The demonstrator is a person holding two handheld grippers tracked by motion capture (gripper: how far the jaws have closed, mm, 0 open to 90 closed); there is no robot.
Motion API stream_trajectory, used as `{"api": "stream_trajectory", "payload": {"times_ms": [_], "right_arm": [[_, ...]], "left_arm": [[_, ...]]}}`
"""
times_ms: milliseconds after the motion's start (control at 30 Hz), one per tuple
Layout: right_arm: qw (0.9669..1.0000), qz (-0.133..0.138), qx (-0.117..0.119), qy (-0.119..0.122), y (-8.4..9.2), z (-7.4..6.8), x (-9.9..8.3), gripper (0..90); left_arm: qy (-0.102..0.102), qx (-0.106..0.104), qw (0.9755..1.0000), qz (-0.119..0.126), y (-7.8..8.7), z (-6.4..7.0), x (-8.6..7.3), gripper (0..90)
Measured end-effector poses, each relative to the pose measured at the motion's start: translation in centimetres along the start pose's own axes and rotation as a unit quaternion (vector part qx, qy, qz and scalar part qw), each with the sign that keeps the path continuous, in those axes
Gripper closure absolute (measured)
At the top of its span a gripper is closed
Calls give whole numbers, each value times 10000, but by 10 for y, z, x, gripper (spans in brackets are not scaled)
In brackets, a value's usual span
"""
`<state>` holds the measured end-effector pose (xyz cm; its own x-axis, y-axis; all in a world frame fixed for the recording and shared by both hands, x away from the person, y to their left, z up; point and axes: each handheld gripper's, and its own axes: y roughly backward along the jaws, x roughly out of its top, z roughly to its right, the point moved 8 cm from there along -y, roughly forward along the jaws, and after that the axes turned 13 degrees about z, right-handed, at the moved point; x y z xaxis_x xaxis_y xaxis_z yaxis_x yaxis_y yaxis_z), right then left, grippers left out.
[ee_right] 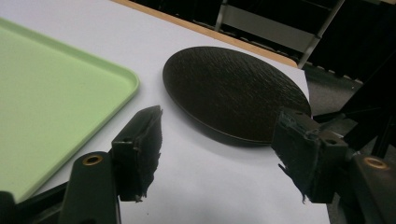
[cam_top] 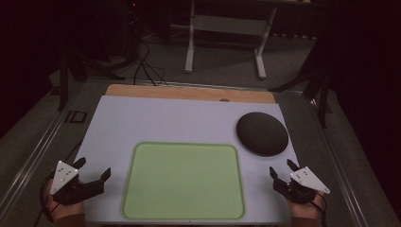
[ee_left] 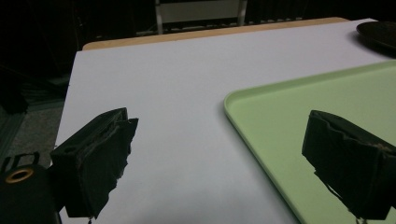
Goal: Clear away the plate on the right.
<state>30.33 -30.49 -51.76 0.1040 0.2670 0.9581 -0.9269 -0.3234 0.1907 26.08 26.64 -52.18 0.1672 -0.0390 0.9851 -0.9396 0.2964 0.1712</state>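
A light green tray (cam_top: 183, 180) lies empty at the near middle of the white table top (cam_top: 156, 120). A round black plate (cam_top: 262, 133) sits at the right, just beyond the tray's far right corner. My left gripper (cam_top: 93, 169) rests open at the table's near left edge, left of the tray (ee_left: 322, 107); nothing is between its jaws. My right gripper (cam_top: 283, 168) stands open at the near right, just in front of the plate (ee_right: 236, 91), with bare table between its pads (ee_right: 144, 140).
A wooden strip (cam_top: 189, 92) runs along the table's far edge. Beyond it stand a white frame's legs (cam_top: 191, 42) and cables on the grey floor. A metal rail (cam_top: 42, 137) runs along the table's left side.
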Motion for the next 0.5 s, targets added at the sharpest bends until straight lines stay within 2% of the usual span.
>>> {"api": "stream_trajectory", "payload": {"times_ms": [167, 233, 500], "right_arm": [[9999, 92, 49, -130, -2, 7, 10, 311], [9999, 99, 23, -106, -3, 9, 13, 311], [9997, 81, -7, 241, -10, 19, 26, 303]], "left_arm": [[-52, 19, 10000, -21, 0, 0, -1, 79], [-49, 24, 10000, -16, -1, 0, -1, 76], [25, 119, 9999, 27, 1, -6, -1, 60]]}}
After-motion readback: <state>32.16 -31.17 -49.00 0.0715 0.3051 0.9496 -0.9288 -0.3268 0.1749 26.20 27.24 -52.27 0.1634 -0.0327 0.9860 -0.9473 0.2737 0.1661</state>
